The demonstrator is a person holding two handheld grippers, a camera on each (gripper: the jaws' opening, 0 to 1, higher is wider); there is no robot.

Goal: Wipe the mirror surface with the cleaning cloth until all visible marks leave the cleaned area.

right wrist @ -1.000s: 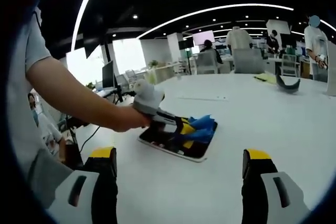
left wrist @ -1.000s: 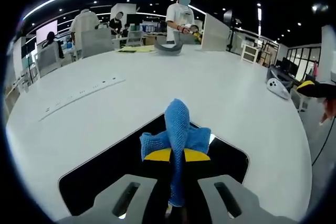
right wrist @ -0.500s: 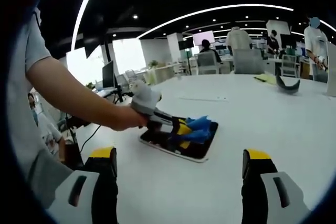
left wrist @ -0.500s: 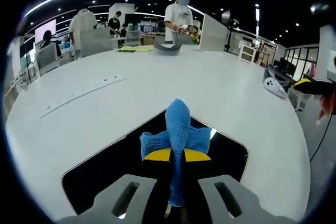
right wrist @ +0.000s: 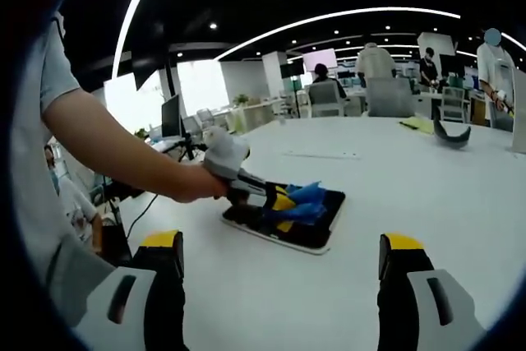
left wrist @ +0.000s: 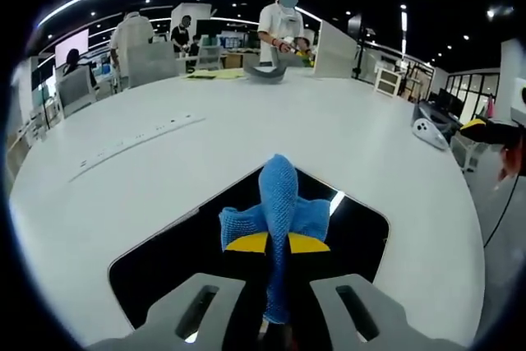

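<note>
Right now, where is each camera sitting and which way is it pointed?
Left gripper view: rides the left tool, looking down its jaws, shut on the blue cloth, at the mirror on the white table.
Right gripper view: rides the open right tool, held back above the table, facing the person's forearm and left tool over the mirror.
Shared: cloth, mirror, table, left tool.
</note>
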